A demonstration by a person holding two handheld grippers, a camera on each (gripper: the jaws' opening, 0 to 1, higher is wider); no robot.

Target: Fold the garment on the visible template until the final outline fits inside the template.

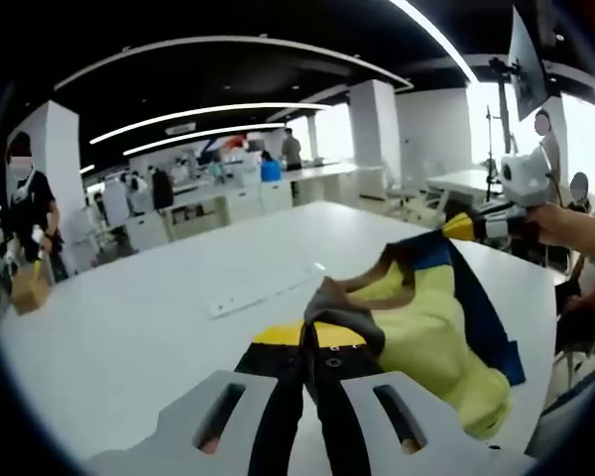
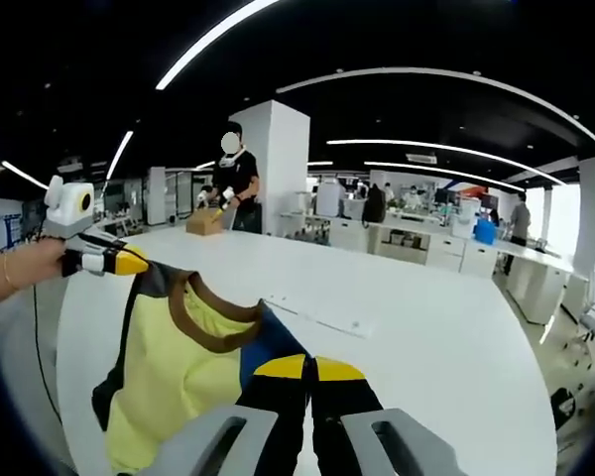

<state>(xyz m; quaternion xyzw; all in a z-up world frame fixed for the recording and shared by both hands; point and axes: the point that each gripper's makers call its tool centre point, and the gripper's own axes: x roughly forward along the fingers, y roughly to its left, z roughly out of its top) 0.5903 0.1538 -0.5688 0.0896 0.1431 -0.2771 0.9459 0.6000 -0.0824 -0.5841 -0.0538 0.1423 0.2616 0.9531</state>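
Both tools, left tool (image 1: 308,342) and right tool (image 2: 308,372), are pinched tight on the yellow shirt (image 1: 426,332), holding it up over the white table (image 1: 159,317). Next, I think, lay it flat and fold it.

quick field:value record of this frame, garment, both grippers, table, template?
garment: yellow top with blue sides and brown collar, lifted off the table, stretched between both grippers
left gripper: jaws closed on one garment corner; also seen in the right gripper view
right gripper: jaws closed on the other corner; also seen in the left gripper view
table: white, pale strip lying on it
template: cannot tell, no outline made out
fold state: not started, garment held up
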